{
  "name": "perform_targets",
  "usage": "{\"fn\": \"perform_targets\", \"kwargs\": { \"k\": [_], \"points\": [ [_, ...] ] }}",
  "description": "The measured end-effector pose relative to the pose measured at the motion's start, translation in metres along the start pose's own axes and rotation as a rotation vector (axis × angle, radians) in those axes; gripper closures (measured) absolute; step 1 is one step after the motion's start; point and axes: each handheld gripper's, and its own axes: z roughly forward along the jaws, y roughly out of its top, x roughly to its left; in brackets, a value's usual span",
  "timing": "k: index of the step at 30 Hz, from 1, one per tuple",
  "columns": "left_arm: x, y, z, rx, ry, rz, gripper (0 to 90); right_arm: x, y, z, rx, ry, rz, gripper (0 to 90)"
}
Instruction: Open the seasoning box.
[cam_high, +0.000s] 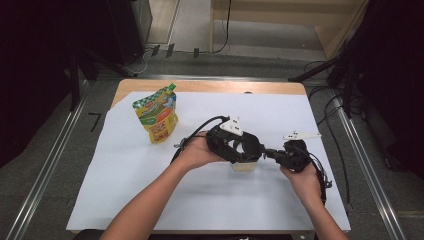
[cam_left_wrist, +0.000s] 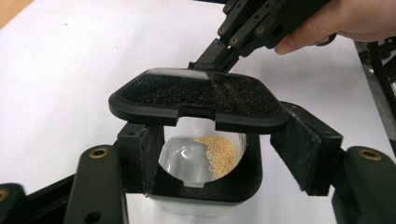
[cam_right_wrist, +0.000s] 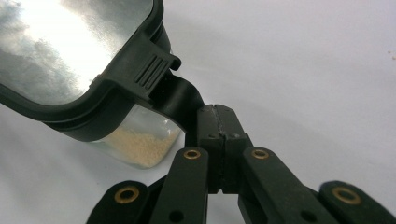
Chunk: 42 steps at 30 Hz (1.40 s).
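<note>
Meeting at the centre of the high view, the left claw (cam_high: 248, 156) and right claw (cam_high: 270, 153) work over a small clear container (cam_high: 244, 166) on the white-covered counter (cam_high: 125, 165); a yellow-green pouch (cam_high: 157, 115) stands at upper left. Across the left claw view, its jaws flank the container (cam_left_wrist: 203, 161), not pressing, with grains (cam_left_wrist: 217, 154) inside and the black lid (cam_left_wrist: 198, 100) raised above. Low in the right claw view, the jaws are clamped tight on the lid's tab (cam_right_wrist: 180, 100).

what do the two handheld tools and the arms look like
Both tools are black, with jointed arms, brass-coloured rivets and rough black pads. The left tool and the right tool each carry a pale grey three-cornered plate on top and trail a black cable. The forearms are bare, no sleeves.
</note>
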Motion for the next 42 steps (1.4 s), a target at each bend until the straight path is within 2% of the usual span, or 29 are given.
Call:
{"fn": "perform_targets", "kwargs": {
  "k": [5, 9, 14, 18, 23, 28, 33, 36, 38, 42],
  "points": [
    [-0.005, 0.007, -0.002, 0.013, -0.021, 0.014, 46.0, 0.000, 0.000, 0.000, 0.001, 0.001, -0.008, 90.0],
    [-0.007, 0.015, -0.004, 0.014, -0.050, 0.019, 59.7, 0.000, 0.000, 0.000, -0.001, 0.008, -0.008, 90.0],
    [-0.008, 0.027, -0.005, 0.043, -0.079, 0.014, 69.1, -0.001, 0.000, -0.001, -0.002, 0.020, -0.014, 90.0],
    [-0.009, 0.037, -0.004, 0.039, -0.093, 0.018, 74.7, -0.001, 0.000, -0.001, -0.009, 0.035, -0.008, 90.0],
    [-0.010, 0.049, 0.002, 0.051, -0.103, 0.012, 77.1, -0.001, -0.001, -0.002, -0.015, 0.051, -0.029, 90.0],
    [-0.012, 0.057, 0.014, 0.074, -0.121, 0.002, 77.2, -0.001, -0.003, 0.000, -0.001, 0.042, -0.021, 90.0],
    [-0.012, 0.059, 0.021, 0.068, -0.129, -0.012, 77.5, -0.001, -0.004, 0.001, -0.005, 0.044, -0.014, 90.0],
    [-0.010, 0.059, 0.024, 0.066, -0.131, -0.031, 78.2, 0.002, -0.003, 0.002, -0.003, 0.064, -0.022, 90.0],
    [-0.009, 0.058, 0.023, 0.060, -0.145, -0.050, 77.9, 0.005, -0.002, 0.003, -0.001, 0.060, -0.032, 90.0],
    [-0.007, 0.053, 0.016, 0.048, -0.132, -0.075, 77.4, 0.006, -0.002, 0.003, 0.002, 0.048, -0.029, 90.0]
  ]
}}
